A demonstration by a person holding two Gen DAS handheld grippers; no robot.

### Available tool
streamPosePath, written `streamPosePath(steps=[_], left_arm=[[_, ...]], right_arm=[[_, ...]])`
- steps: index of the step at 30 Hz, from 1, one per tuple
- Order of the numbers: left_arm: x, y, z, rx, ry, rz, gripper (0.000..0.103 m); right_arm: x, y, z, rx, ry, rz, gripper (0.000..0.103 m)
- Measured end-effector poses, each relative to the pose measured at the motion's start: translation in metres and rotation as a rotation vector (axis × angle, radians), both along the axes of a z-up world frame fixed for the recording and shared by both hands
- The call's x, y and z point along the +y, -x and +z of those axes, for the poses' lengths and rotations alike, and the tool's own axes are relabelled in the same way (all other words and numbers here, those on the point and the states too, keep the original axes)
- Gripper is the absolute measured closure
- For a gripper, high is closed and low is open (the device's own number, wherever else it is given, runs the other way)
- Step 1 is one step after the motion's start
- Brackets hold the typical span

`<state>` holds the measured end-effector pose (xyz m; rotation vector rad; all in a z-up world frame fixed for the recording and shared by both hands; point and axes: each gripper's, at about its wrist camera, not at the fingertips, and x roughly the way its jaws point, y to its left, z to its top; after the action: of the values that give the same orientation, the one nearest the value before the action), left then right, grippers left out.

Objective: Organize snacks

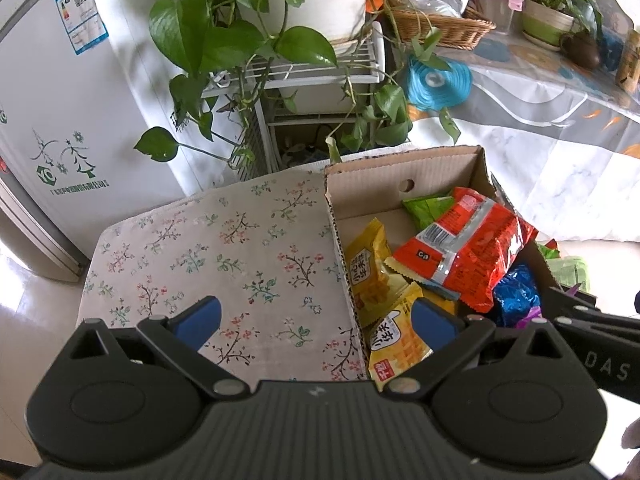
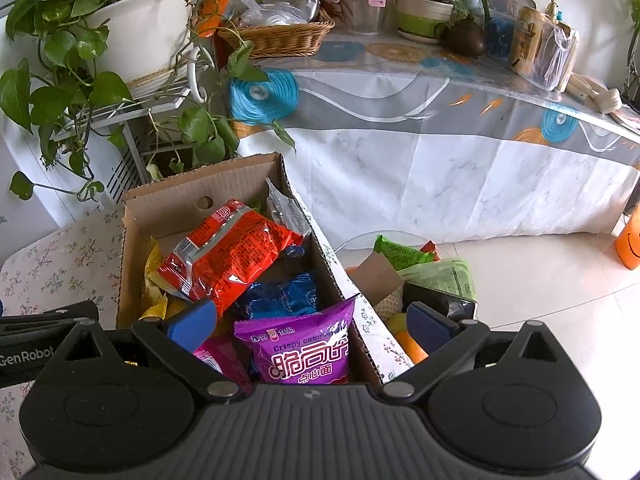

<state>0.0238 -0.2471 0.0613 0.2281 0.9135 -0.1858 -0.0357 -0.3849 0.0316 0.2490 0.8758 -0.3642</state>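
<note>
1. Most snacks already sit in my cardboard box (image 2: 132,216): the red packet (image 2: 228,252), yellow packets (image 1: 370,268), purple packet (image 2: 304,348).
2. Green packets (image 2: 404,254) remain outside, right of the box.
3. My left gripper (image 1: 316,320) and right gripper (image 2: 312,322) are both spread, empty.

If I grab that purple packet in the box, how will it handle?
The purple packet looks puffed, so probably light and squashy. Its glossy film may slip. It stands upright against the box wall, so a push would likely tip it.
</note>
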Motion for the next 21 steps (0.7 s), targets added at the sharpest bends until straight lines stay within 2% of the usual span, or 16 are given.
streamPosePath(steps=[10,21], left_arm=[[-0.0020,0.0021,-0.0005,-0.015,-0.020,-0.009,0.002],[0.0010,0.0010,-0.0039,-0.001,0.001,-0.008,0.003]], right_arm=[[0.0011,-0.0005,-0.0016,0.008,-0.001,0.001,0.000],[-0.0004,-0.0009,-0.0040,0.012,-0.017,-0.001,0.000]])
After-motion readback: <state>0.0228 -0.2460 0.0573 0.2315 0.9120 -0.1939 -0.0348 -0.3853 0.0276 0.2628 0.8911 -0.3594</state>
